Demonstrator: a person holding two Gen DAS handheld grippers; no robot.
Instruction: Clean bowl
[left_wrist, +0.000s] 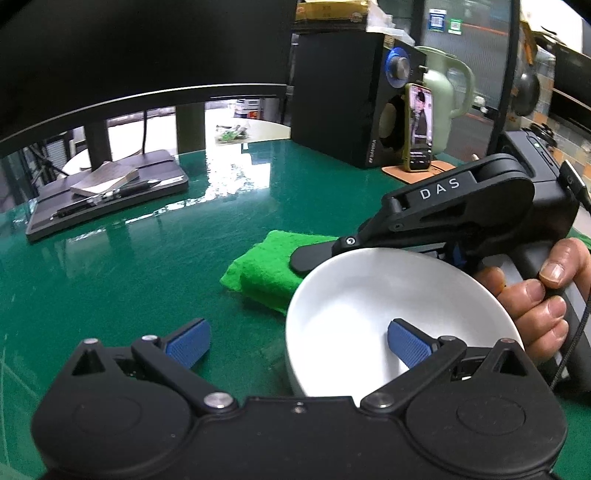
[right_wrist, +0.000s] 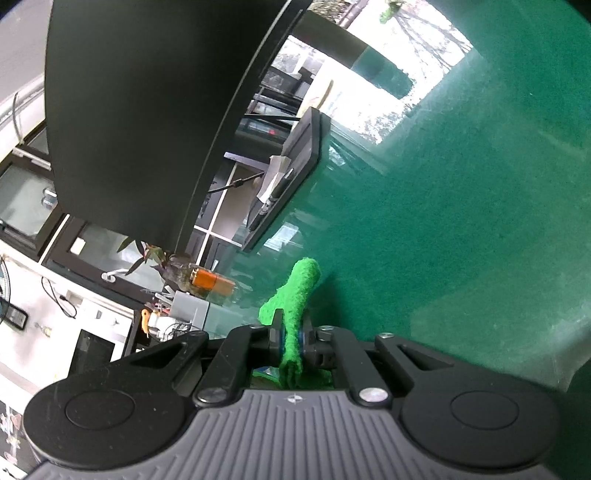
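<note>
We find the white bowl (left_wrist: 399, 325) resting on the green table top (left_wrist: 184, 258), close in front of the left gripper (left_wrist: 299, 341). That gripper's jaws stand wide apart: the right blue pad sits inside the bowl over its near wall, the left pad hangs over bare table, and the near-left rim lies between them, gripped by neither. The right gripper (right_wrist: 291, 338) is clamped on a bright green cloth (right_wrist: 295, 299), which stands up between its pads in the right wrist view. In the left wrist view, the same cloth lies behind the bowl, touching its far-left rim. A hand (left_wrist: 535, 295) holds the right gripper's handle just beside the bowl. A speaker (left_wrist: 343, 99) and a phone (left_wrist: 419, 127) stand well behind.
</note>
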